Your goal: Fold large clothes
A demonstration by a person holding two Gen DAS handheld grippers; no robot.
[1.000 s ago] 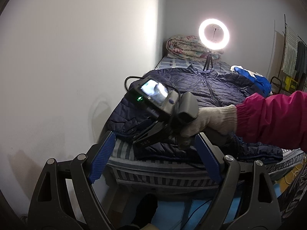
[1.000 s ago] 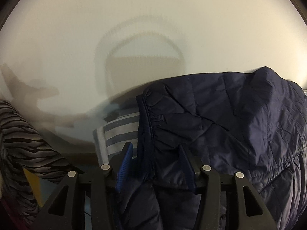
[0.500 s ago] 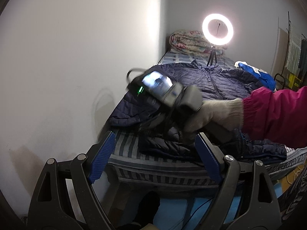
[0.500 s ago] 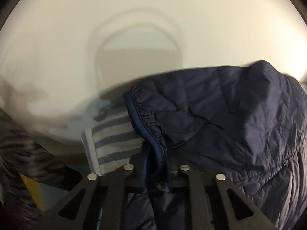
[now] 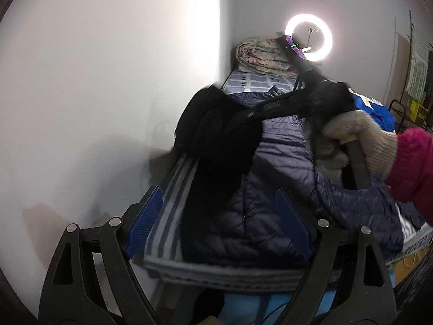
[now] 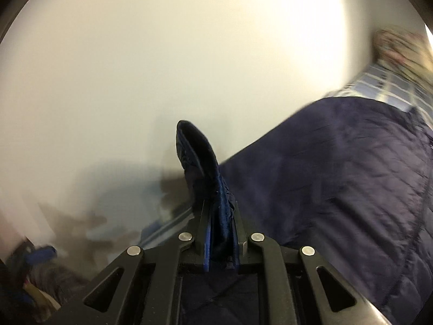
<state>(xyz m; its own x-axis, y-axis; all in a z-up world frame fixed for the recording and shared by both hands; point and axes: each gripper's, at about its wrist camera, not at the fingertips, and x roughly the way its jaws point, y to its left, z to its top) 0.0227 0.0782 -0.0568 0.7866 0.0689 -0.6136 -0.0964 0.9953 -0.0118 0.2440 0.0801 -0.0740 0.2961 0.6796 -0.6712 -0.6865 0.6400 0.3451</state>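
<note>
A navy quilted puffer jacket [image 5: 273,189] lies spread on a striped bed [image 5: 173,187]. My right gripper [image 6: 220,239] is shut on the jacket's sleeve cuff [image 6: 197,157], which sticks up between the pads. In the left wrist view the right gripper [image 5: 273,105], held by a gloved hand [image 5: 360,140], lifts the sleeve [image 5: 216,132] above the jacket body. My left gripper [image 5: 216,222] is open and empty, hovering before the bed's near end above the jacket hem.
A white wall [image 5: 108,81] runs along the bed's left side. A lit ring light [image 5: 308,38] and a rolled floral quilt [image 5: 259,57] stand at the bed's far end. A blue garment [image 5: 376,111] lies at the right. Blue flooring shows below the bed.
My right gripper closed on the sleeve cuff and lifted it up and towards the jacket's middle. The left gripper stayed open and moved slightly closer to the bed.
</note>
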